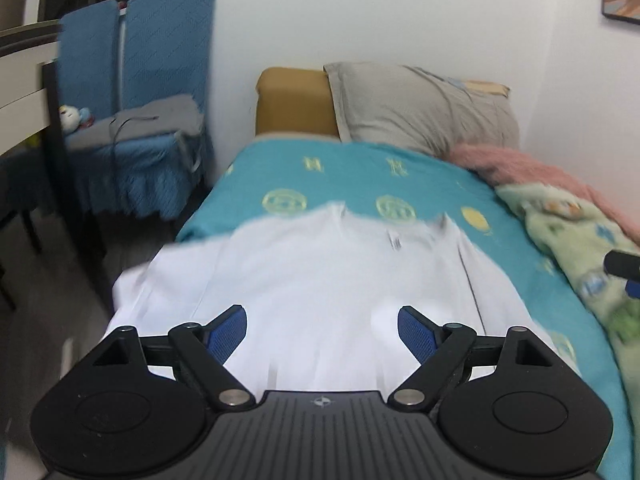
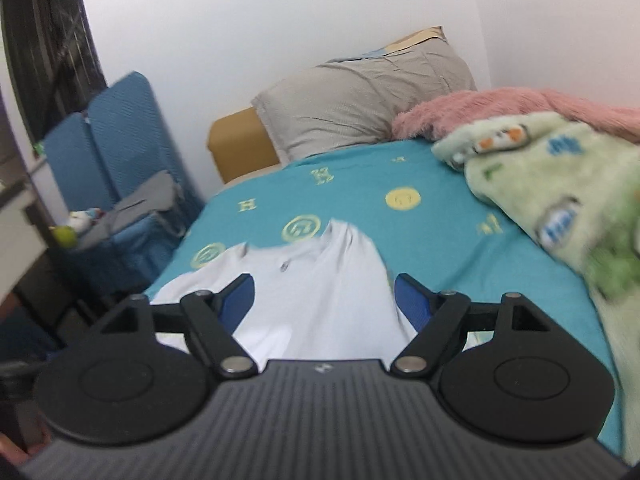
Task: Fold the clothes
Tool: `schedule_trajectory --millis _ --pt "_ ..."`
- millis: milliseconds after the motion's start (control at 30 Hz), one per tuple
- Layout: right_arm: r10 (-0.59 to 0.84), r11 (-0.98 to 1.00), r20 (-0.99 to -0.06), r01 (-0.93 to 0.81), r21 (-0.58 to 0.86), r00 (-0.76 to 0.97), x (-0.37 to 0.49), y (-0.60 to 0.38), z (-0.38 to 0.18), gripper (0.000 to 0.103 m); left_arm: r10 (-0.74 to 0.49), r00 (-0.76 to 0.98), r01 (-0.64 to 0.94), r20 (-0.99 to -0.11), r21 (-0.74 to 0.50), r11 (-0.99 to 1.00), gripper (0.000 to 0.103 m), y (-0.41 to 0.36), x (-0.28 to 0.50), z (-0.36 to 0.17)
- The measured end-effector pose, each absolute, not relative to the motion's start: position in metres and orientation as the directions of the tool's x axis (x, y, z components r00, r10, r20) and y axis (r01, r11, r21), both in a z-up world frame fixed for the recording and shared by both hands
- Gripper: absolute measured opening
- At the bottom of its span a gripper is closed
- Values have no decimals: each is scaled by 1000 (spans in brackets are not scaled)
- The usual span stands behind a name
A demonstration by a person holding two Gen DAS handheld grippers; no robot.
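White shirt [image 1: 304, 280] lay flat on teal bed sheet [image 1: 352, 184] (blurry); left gripper [image 1: 322, 320] and right gripper [image 2: 325, 292] both gaped wide, holding nothing.

shirt [image 1: 312, 276] on bed [image 1: 352, 184] | pillow [image 1: 424, 108] behind | blankets [image 2: 560, 184] R | chair [image 1: 136, 92] L

Teal bedsheet [image 1: 360, 176] bears a grey pillow [image 1: 424, 108] and pink blanket [image 1: 532, 172] — blue chair [image 1: 160, 80] beside.
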State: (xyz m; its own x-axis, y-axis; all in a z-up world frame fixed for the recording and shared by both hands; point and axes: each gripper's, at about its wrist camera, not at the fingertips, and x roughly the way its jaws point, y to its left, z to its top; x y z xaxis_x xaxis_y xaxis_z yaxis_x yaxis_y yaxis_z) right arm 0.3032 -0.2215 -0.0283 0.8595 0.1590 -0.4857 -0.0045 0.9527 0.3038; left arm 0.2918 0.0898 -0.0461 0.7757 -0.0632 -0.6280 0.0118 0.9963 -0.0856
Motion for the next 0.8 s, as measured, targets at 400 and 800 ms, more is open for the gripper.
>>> schedule_trajectory --millis 400,800 --pt "171 965 -568 -21 260 805 100 -234 -47 79 -54 714 43 -698 -34 999 84 98 95 -47" --pt "153 954 -643 57 294 751 104 -233 -84 78 -83 567 35 -819 -77 996 73 104 76 -85"
